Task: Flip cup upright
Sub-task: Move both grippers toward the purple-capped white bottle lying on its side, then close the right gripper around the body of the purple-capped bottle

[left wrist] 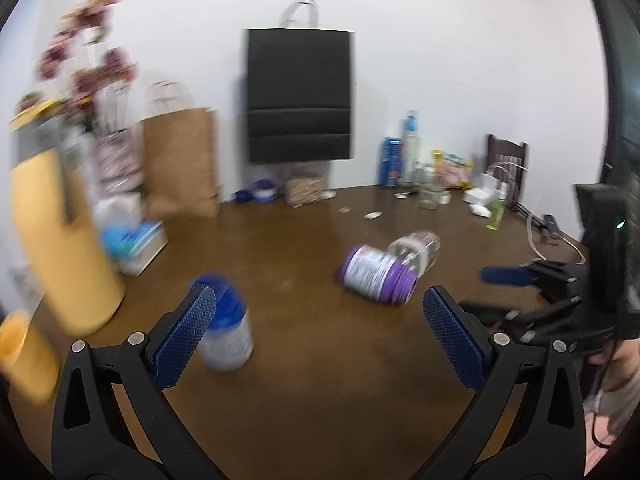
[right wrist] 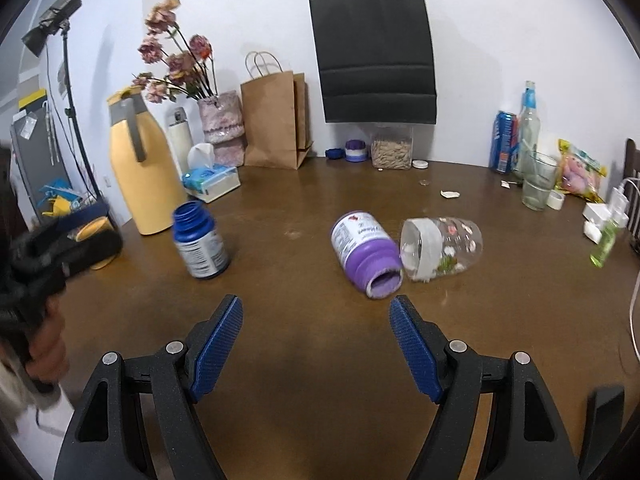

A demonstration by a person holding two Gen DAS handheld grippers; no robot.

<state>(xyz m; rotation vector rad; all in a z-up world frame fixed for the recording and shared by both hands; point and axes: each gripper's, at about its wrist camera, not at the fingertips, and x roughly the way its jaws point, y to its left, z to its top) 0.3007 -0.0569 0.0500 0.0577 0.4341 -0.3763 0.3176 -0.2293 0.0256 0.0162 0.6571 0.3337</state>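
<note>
A clear patterned cup (right wrist: 442, 248) lies on its side on the brown table (right wrist: 320, 360), mouth toward a purple bottle (right wrist: 366, 254) that also lies on its side, touching it. Both show in the left wrist view, the cup (left wrist: 416, 250) behind the purple bottle (left wrist: 378, 274). A blue bottle (right wrist: 200, 240) stands upright to the left; in the left wrist view it (left wrist: 226, 328) sits just behind my left finger. My left gripper (left wrist: 320, 332) is open and empty. My right gripper (right wrist: 316, 340) is open and empty, short of the purple bottle; it also shows in the left wrist view (left wrist: 516, 280).
A yellow jug (right wrist: 140, 168), tissue box (right wrist: 212, 182), flower vase (right wrist: 222, 128), brown bag (right wrist: 276, 120) and black bag (right wrist: 376, 56) line the back left. A jar (right wrist: 392, 148), can (right wrist: 504, 142), glass bottle (right wrist: 528, 124), tumbler (right wrist: 538, 182) and chargers (right wrist: 600, 212) stand at the right.
</note>
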